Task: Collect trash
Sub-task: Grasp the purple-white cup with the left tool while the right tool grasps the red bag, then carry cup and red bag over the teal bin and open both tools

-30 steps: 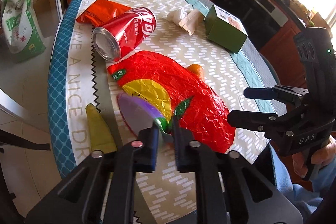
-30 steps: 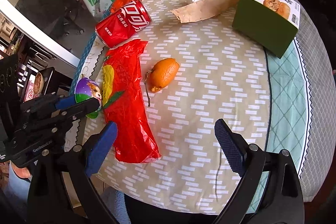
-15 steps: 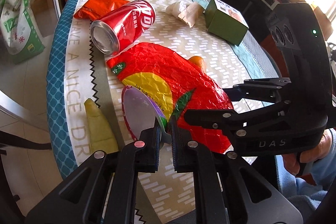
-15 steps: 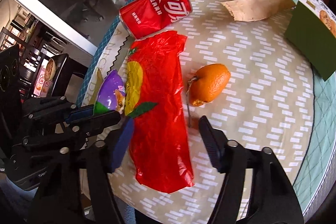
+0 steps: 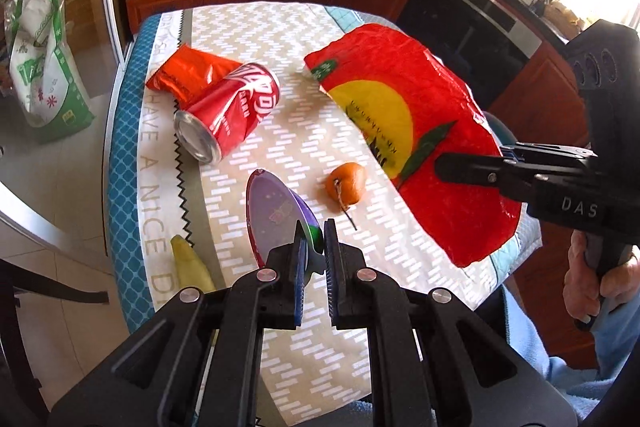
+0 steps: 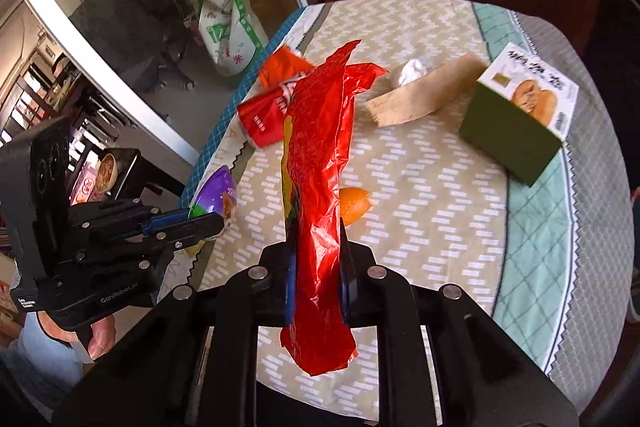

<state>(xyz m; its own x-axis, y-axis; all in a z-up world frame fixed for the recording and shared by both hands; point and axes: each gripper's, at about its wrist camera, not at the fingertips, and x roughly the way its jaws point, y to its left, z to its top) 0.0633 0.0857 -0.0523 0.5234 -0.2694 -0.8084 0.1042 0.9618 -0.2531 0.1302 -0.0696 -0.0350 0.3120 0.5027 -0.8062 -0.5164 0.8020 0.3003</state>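
The right hand-held gripper [image 6: 318,259] has just been closing, and its pads now pinch the red plastic bag [image 6: 320,167], which runs crumpled between them, its short end hanging toward the camera and its long end stretching out ahead, clear of the bench [image 6: 440,227]; in the left wrist view the same bag shows as a broad red sheet with a yellow disc, held in the air at the right. The left hand-held gripper [image 5: 314,239] is clamped on the green rim of a purple foil lid [image 5: 276,215], which stands on edge just ahead of its pads. Just beyond, on the patterned cloth, lies an orange peel [image 5: 346,183] with a stalk, and farther left a red drink can [image 5: 232,119] on its side, touching an orange wrapper [image 5: 184,75]. A yellow-green scrap [image 5: 192,267] lies near the bench's near edge. Farther across sit a brown paper sleeve [image 6: 424,95], a white crumpled tissue [image 6: 412,73] touching it and a green box [image 6: 516,123].
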